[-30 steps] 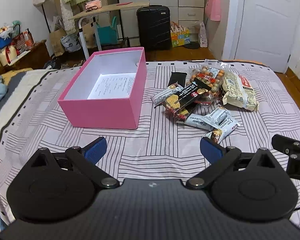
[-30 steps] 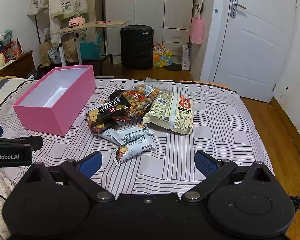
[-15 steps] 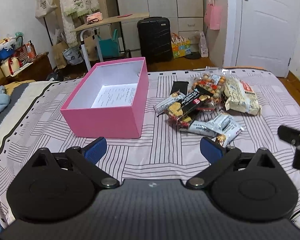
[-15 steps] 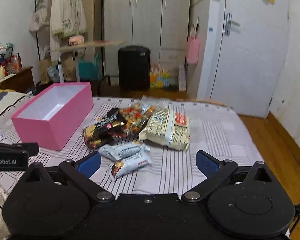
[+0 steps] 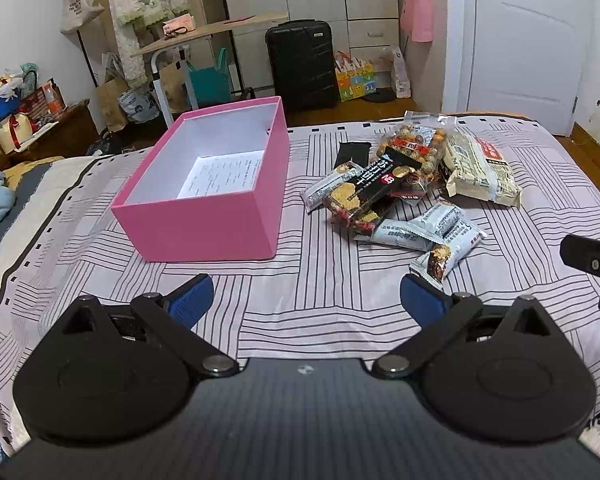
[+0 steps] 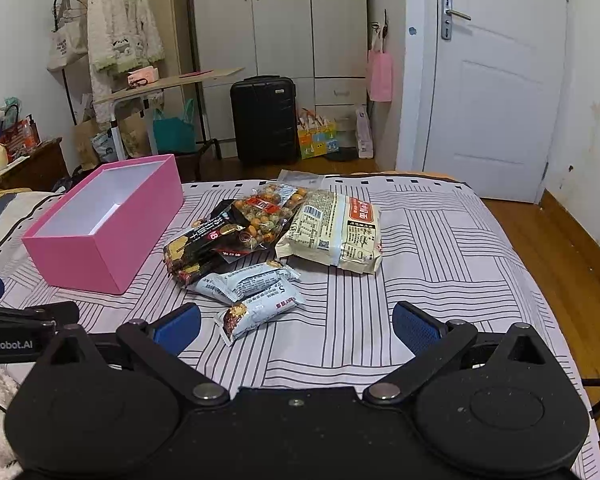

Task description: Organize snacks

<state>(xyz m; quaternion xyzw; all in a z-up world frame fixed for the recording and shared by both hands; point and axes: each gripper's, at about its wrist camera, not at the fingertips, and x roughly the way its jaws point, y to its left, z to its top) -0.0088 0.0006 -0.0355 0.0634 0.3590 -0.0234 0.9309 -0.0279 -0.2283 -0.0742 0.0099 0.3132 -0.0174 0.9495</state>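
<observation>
An open pink box (image 5: 204, 224) (image 6: 100, 256) stands on the striped bed, with only a printed sheet inside. To its right lies a heap of snack packs: a black biscuit pack (image 5: 370, 194) (image 6: 204, 246), a clear bag of mixed nuts (image 5: 418, 148) (image 6: 266, 214), a cream pack (image 5: 480, 170) (image 6: 334, 232) and pale blue bars (image 5: 446, 248) (image 6: 260, 308). My left gripper (image 5: 306, 302) is open above the sheet in front of the box. My right gripper (image 6: 296, 326) is open, just short of the nearest blue bar. Neither holds anything.
The bed's far edge (image 6: 400, 180) drops to a wooden floor (image 6: 560, 240). Beyond stand a black suitcase (image 6: 264, 118), a folding table (image 6: 168, 84), wardrobes and a white door (image 6: 496, 92). The right gripper's body (image 5: 596, 268) shows at the left view's right edge.
Both grippers have moved forward and tilted up, so the box and snacks sit lower and nearer in both views. Both stay open.
</observation>
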